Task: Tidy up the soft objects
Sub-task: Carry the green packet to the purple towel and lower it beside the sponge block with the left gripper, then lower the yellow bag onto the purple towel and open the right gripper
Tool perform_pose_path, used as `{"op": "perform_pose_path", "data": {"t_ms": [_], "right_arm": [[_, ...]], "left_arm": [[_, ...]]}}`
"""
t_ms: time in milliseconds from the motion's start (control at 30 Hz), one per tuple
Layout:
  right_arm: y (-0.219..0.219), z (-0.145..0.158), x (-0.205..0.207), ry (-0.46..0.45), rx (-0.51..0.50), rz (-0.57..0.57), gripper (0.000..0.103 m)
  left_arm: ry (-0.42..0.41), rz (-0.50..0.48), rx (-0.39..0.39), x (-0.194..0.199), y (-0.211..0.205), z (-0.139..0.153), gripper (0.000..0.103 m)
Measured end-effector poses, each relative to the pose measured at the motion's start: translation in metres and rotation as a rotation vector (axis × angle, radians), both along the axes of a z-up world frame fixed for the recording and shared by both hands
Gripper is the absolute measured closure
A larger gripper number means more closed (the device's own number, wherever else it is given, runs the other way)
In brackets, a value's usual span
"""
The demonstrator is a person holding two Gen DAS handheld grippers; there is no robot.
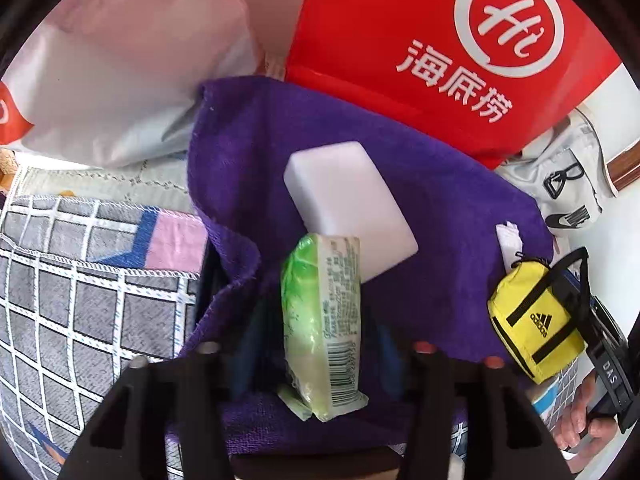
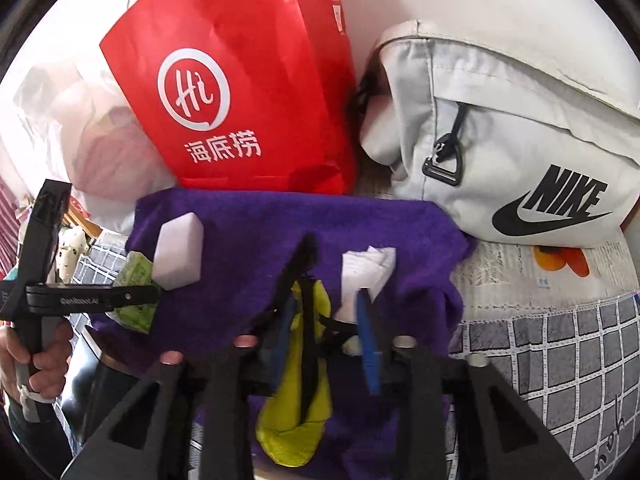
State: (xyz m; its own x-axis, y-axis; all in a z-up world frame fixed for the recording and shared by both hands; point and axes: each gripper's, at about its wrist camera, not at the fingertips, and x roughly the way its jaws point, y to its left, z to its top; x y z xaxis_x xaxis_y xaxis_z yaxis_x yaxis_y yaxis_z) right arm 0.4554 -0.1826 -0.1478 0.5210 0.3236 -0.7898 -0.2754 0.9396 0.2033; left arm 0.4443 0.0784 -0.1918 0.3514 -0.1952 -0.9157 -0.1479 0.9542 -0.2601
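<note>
A purple towel [image 1: 440, 200] [image 2: 240, 232] lies spread on the bed. On it rest a white sponge block [image 1: 348, 204] [image 2: 178, 252] and a green tissue pack [image 1: 320, 320] [image 2: 136, 292]. My left gripper [image 1: 318, 336] is open, and the pack lies between its blue fingers [image 1: 246, 344] with a gap on each side. A yellow Adidas mini bag [image 1: 536, 320] [image 2: 296, 408] lies on the towel between the fingers of my right gripper [image 2: 326, 312]. That gripper is open. Its left pad is close against the bag and its right pad [image 2: 368, 344] stands clear.
A red paper bag [image 1: 420, 48] [image 2: 248, 80] stands behind the towel, with a white plastic bag [image 1: 120, 72] to its left and a white Nike bag [image 2: 520, 140] to its right. A grey checked blanket [image 1: 80, 288] [image 2: 560, 352] covers the bed. A small white tag [image 2: 368, 268] lies on the towel.
</note>
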Motion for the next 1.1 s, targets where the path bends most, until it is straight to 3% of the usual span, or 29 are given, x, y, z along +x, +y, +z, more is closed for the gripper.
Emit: {"op": "perform_pose_path", "data": {"t_ms": [133,300,467,733,1100], "right_arm": [[-0.005,0.006,-0.003,-0.037,-0.054,-0.028,0.04],[-0.013,0.013,-0.003,-0.053,-0.063,-0.058,0.039],[-0.017,0.027,-0.007,-0.1,-0.145,-0.092,0.039],[-0.033,0.046,-0.019,-0.126,-0.122,-0.121,0.039],[-0.013,0.072,-0.088,-0.138,-0.075,-0.047,0.039]], "left_arm": [[-0.023,-0.003,0.014,-0.002,-0.001,0.01,0.03],[-0.031,-0.009,0.034,-0.009,0.008,0.023,0.027],[-0.031,-0.018,0.048,-0.02,0.015,0.035,0.027],[-0.044,-0.026,0.059,-0.033,0.009,0.048,0.027],[-0.103,-0.022,0.03,-0.087,0.011,0.092,0.027]]}}
